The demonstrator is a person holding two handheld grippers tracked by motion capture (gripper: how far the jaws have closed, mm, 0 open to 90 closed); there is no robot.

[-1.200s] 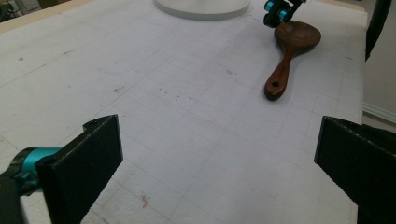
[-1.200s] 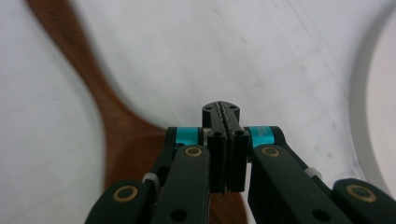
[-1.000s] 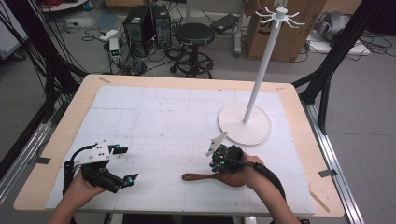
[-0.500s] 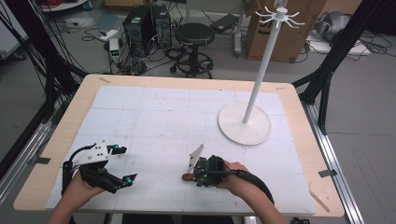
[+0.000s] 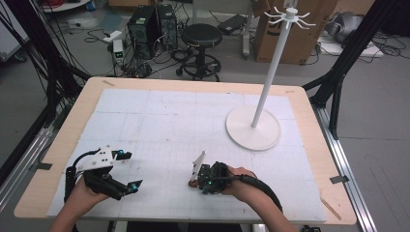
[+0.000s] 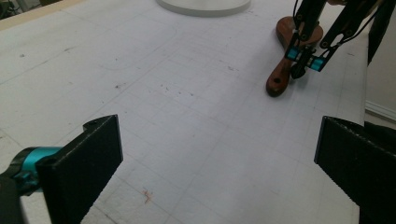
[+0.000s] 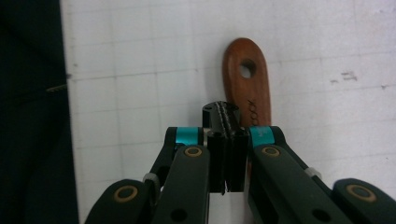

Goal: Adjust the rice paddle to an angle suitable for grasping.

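Note:
A brown wooden utensil (image 7: 246, 70) with a hole in its handle end lies flat on the white mat near the table's front edge. My right gripper (image 7: 224, 113) is shut with nothing between its jaws, and its tips sit just to the left of the handle. In the high view the right gripper (image 5: 197, 181) covers most of the utensil (image 5: 192, 183). My left gripper (image 5: 131, 169) rests at the front left with its jaws wide open and empty. In the left gripper view, the left gripper (image 6: 215, 140) faces the utensil (image 6: 284, 70) and the right gripper (image 6: 306, 53) farther off.
A white stand (image 5: 270, 72) with hooks at its top rises from a round base (image 5: 254, 133) at the right middle of the mat. The wooden table edge (image 5: 58, 145) borders the mat. A stool and computers stand on the floor behind.
My right gripper has moved left and nearer the front edge, from beside the stand's base to the utensil's handle. The left gripper has barely moved.

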